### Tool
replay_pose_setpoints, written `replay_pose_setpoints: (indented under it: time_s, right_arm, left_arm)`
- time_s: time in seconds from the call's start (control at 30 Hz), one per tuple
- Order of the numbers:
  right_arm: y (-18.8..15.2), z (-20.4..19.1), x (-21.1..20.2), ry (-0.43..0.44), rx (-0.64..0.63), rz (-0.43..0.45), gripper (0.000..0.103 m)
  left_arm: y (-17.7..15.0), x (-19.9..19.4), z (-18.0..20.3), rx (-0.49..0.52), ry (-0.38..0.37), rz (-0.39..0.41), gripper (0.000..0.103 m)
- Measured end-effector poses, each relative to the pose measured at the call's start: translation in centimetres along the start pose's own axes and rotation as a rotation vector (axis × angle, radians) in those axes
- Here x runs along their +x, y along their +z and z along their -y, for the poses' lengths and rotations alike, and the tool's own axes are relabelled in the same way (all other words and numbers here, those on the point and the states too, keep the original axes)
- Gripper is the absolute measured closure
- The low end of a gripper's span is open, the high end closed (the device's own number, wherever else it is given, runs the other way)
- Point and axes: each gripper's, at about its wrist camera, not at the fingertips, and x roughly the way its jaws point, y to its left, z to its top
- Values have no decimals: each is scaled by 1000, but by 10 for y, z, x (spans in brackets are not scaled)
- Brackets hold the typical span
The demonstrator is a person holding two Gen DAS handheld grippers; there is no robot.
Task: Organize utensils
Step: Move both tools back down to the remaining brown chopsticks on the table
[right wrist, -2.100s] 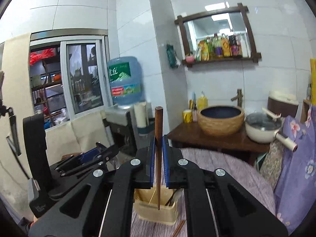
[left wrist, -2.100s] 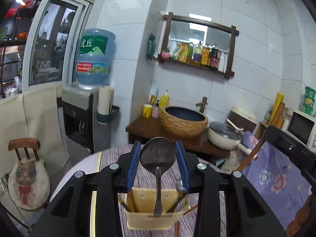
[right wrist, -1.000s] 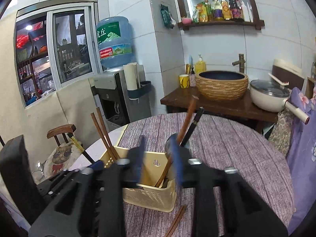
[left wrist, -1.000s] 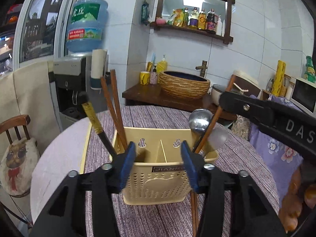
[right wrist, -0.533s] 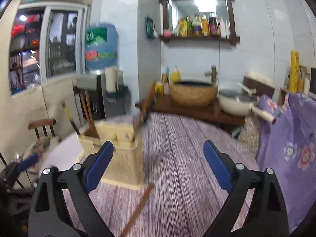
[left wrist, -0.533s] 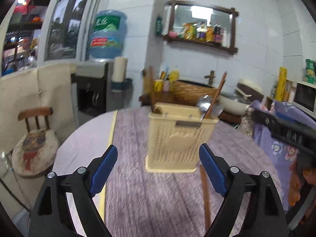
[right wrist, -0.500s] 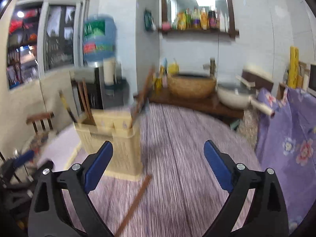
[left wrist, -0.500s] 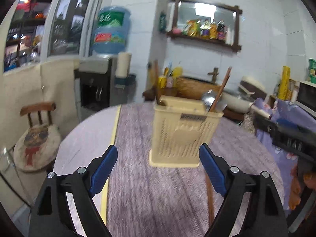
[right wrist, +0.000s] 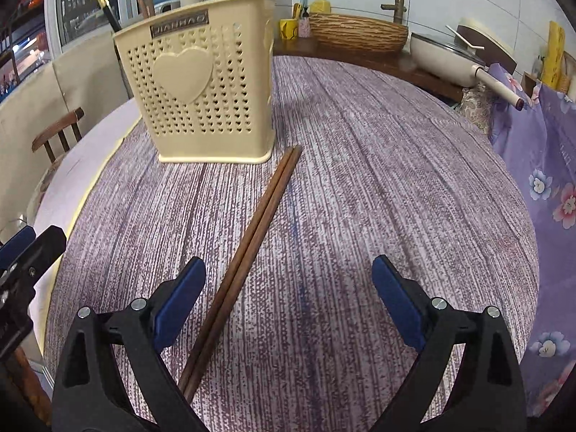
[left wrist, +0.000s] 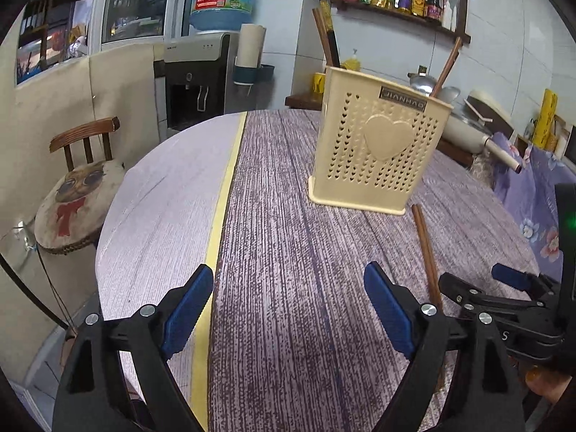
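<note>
A cream perforated utensil holder [left wrist: 379, 144] with a heart on its front stands on the round table; it also shows in the right wrist view [right wrist: 201, 82]. Chopsticks [left wrist: 325, 36] and a metal ladle [left wrist: 423, 84] stick up out of it. A pair of brown chopsticks [right wrist: 248, 248] lies flat on the table in front of the holder, also seen in the left wrist view [left wrist: 426, 252]. My left gripper [left wrist: 288, 309] is open and empty, low over the table. My right gripper [right wrist: 288, 298] is open and empty, with the lying chopsticks just inside its left finger.
The table has a purple striped cloth [left wrist: 306, 252] with a yellow band [left wrist: 219, 216]. A wooden chair with a cushion [left wrist: 72, 187] stands at the left. A water dispenser [left wrist: 201, 72], a basket sink [right wrist: 356, 32] and a pan [right wrist: 446, 57] stand behind. Floral purple cloth [right wrist: 540, 144] hangs at the right.
Both grippers let go of the ladle and the chopstick into the holder, opened wide, and have drawn back and down toward the table's near side.
</note>
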Motion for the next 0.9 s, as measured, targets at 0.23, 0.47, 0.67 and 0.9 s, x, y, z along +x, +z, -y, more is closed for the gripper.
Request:
replay_pose_setpoints:
  time_s: [0.23,0.47,0.67,0.9]
  right_arm:
    - [1,-19,13,-35,-52,-36,11]
    - [-8,11,10,-105,-31,-61,11]
    - [-15,59,-17,-22,126,-9,11]
    - [-8,81,-15,34,180,-4,21]
  left_arm:
    - [-4,-2,1,9,-8,-8,16]
    - [-4,-2,7,17,-23,-13,16]
    - [-3,-1,12,8,-44,-16,16]
    - [-5,-3,21,37,-44,-16,16]
